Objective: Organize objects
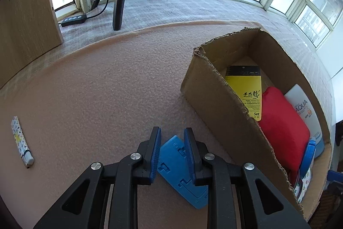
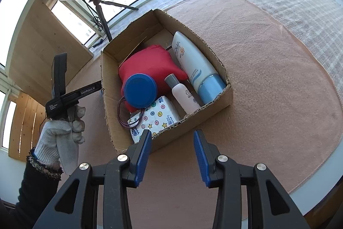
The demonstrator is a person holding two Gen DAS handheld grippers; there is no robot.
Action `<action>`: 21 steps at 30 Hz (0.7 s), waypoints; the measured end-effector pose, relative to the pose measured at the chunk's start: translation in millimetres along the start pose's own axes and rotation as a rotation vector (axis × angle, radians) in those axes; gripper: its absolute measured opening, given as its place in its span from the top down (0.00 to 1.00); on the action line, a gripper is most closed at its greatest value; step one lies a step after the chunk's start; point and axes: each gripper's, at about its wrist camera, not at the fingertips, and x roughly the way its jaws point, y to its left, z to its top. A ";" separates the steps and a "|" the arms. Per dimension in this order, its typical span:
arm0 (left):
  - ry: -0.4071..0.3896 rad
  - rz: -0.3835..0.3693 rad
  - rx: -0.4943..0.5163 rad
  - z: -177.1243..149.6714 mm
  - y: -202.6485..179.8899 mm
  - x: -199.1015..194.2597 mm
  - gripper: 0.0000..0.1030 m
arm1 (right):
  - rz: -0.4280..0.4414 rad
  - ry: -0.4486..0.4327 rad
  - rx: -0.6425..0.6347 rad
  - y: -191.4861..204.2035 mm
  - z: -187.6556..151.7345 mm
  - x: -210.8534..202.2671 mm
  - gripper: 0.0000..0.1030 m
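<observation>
While the cardboard box (image 2: pixel 216 100) already holds several items, the left tool (image 1: pixel 172 143) straddles a blue plastic piece (image 1: pixel 178 166) on the bench, fingers not yet closed; the right tool (image 2: pixel 172 149) hangs open, empty. A patterned lighter (image 1: pixel 21 141) remains out.

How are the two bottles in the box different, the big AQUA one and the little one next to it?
The AQUA sunscreen tube is far larger than the small white bottle. The tube has a light blue cap; the small bottle's is grey. The tube lies along the cardboard box wall, the small bottle beside it. Both are white and lie flat.
</observation>
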 end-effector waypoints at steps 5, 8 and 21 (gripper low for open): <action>-0.011 0.044 0.083 -28.5 -6.6 -12.9 0.77 | 0.018 -0.005 -0.018 12.1 1.1 0.6 0.64; -0.017 0.056 0.104 -47.5 -6.4 -22.5 0.77 | 0.032 -0.006 -0.032 21.1 -0.3 1.0 0.64; -0.024 0.074 0.162 -117.4 19.5 -68.6 0.76 | 0.106 0.015 -0.144 78.7 -17.5 13.1 0.64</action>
